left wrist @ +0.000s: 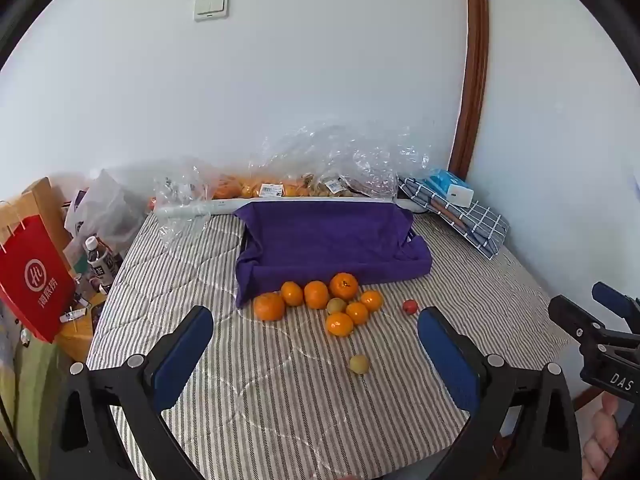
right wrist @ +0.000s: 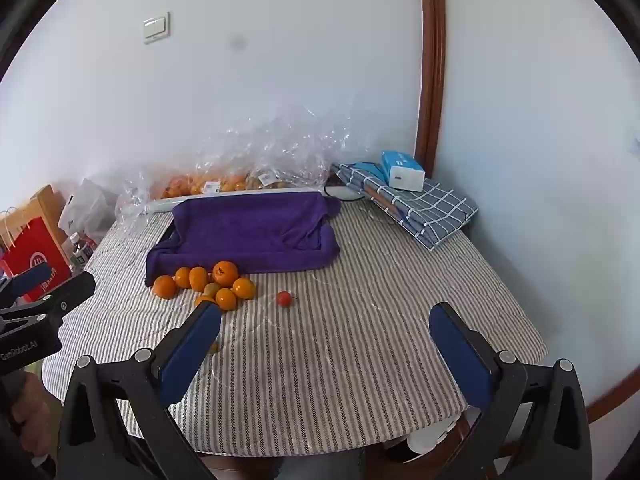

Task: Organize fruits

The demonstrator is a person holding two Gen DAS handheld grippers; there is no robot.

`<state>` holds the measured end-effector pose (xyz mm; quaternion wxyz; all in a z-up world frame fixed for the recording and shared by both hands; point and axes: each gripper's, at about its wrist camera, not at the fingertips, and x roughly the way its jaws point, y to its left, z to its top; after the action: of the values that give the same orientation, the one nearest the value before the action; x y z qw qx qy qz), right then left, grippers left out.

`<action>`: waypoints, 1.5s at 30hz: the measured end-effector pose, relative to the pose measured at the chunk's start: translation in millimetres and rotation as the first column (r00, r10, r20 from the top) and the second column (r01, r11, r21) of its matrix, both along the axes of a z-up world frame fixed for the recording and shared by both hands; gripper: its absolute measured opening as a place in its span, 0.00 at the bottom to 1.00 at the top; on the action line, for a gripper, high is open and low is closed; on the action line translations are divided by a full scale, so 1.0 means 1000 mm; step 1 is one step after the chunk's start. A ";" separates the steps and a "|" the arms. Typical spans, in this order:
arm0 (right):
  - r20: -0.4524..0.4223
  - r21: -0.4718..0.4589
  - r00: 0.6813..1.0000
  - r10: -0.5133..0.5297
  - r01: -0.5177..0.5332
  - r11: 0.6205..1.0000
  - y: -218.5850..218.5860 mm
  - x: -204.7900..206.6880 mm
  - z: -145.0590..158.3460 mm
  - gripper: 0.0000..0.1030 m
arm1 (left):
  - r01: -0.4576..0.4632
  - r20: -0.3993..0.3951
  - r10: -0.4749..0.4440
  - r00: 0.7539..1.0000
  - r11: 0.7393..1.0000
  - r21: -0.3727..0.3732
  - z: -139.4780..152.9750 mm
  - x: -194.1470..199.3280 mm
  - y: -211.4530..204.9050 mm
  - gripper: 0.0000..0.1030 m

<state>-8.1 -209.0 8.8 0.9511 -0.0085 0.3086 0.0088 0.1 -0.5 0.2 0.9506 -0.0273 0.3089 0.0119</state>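
Note:
Several oranges [left wrist: 316, 294] [right wrist: 208, 282] lie bunched on the striped tablecloth, just in front of a tray draped with a purple towel [left wrist: 332, 240] [right wrist: 248, 232]. A small greenish fruit [left wrist: 336, 305] sits among them. One yellowish fruit [left wrist: 359, 364] lies alone nearer to me, and a small red fruit [left wrist: 410, 306] [right wrist: 284, 298] rests to the right of the bunch. My left gripper [left wrist: 316, 354] hovers open, short of the oranges, with nothing between its fingers. To its right, my right gripper [right wrist: 326, 354] is open too, above bare cloth.
Clear plastic bags of more fruit [left wrist: 280, 184] [right wrist: 224, 176] line the back wall. A folded checked cloth [left wrist: 468, 216] [right wrist: 416, 208] with a tissue pack lies at the back right. Left of the table stand a red paper bag [left wrist: 36, 280] and bottles [left wrist: 100, 260].

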 end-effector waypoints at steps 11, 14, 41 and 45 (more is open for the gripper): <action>-0.002 0.018 1.000 0.004 -0.004 1.000 0.002 0.000 0.012 1.00 | -0.013 0.006 0.013 1.000 1.000 0.015 0.001 0.005 -0.006 1.00; 0.011 0.023 1.000 0.027 -0.027 0.999 0.002 -0.004 0.010 1.00 | -0.024 0.018 0.024 1.000 1.000 -0.010 0.002 -0.002 0.003 1.00; 0.034 0.040 0.997 0.076 -0.077 0.996 0.016 -0.005 0.005 1.00 | -0.029 0.017 0.029 0.999 1.000 0.000 0.007 -0.002 0.003 1.00; 0.037 0.038 0.996 0.075 -0.077 0.996 0.017 -0.004 0.006 1.00 | -0.031 0.019 0.031 0.999 0.999 -0.012 0.007 -0.004 0.004 1.00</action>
<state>-12.4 -191.9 15.2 0.9554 -0.0014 0.2908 0.0511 -4.2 3.9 6.9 0.9530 -0.0376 0.2995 0.0247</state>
